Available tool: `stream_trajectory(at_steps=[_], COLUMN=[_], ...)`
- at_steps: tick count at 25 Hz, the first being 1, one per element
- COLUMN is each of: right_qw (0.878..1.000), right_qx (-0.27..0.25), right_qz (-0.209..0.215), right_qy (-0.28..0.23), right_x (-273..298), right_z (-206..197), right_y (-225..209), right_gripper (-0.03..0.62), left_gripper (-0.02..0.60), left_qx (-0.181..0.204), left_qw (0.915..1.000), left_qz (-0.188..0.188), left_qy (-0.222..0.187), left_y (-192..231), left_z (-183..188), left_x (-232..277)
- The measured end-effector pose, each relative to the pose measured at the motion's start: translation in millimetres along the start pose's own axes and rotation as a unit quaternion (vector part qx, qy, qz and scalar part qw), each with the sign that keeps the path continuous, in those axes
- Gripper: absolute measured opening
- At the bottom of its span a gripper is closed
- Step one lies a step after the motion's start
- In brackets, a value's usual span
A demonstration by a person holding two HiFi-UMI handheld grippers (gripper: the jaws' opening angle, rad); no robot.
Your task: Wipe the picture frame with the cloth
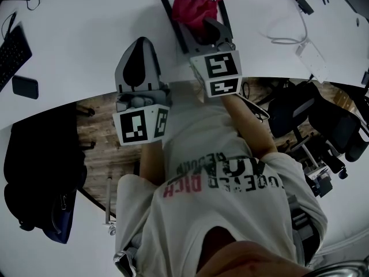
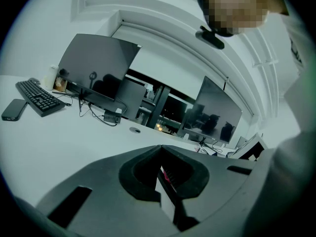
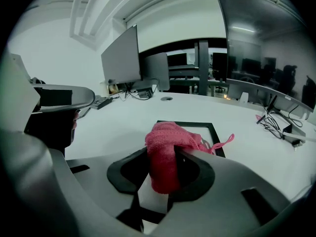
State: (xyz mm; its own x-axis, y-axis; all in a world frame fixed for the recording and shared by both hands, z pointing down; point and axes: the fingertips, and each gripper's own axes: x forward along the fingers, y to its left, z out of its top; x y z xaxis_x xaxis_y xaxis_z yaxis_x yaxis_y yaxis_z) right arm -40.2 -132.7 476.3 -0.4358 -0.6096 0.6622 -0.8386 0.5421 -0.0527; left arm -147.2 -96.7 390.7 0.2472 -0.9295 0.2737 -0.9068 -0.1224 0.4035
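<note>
A black picture frame [image 1: 171,13] lies flat on the white table [image 1: 81,27], at the far middle. A pink cloth [image 1: 194,7] is bunched on top of it. My right gripper [image 1: 209,32] is shut on the near end of the cloth. In the right gripper view the cloth [image 3: 170,139] hangs between the jaws, with the frame [image 3: 213,130] just beyond. My left gripper [image 1: 142,41] hovers to the left of the frame, over bare table. Its jaws [image 2: 160,148] are shut with nothing held.
A keyboard [image 1: 11,52] and a phone [image 1: 25,87] lie at the far left. Cables [image 1: 286,36] and a white adapter [image 1: 311,54] are to the right of the frame. Monitors [image 2: 96,65] stand at the back. A dark bag [image 1: 40,166] and an office chair [image 1: 323,120] sit below the table edge.
</note>
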Motion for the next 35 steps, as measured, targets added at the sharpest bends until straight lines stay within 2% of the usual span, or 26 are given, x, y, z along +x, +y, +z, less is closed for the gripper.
stream_trajectory(at_steps=[6, 22, 35], right_qw=[1.000, 1.000, 0.997], right_qx=[-0.005, -0.014, 0.014], right_qz=[0.017, 0.013, -0.010], right_qy=[0.001, -0.003, -0.082], right_x=[-1.2, -2.0, -61.7], right_z=[1.9, 0.4, 28.8], right_y=[15.4, 11.0, -45.1], right_gripper=[0.115, 0.115, 0.115], left_gripper=[-0.001, 0.000, -0.002], left_qx=[-0.001, 0.011, 0.038], left_qw=[1.0000, 0.9999, 0.9988], left_qz=[0.000, -0.002, 0.016], left_qy=[0.000, -0.003, -0.028], left_y=[0.5, -6.7, -51.7], left_z=[-0.1, 4.9, 10.0], left_x=[-0.6, -3.9, -15.7])
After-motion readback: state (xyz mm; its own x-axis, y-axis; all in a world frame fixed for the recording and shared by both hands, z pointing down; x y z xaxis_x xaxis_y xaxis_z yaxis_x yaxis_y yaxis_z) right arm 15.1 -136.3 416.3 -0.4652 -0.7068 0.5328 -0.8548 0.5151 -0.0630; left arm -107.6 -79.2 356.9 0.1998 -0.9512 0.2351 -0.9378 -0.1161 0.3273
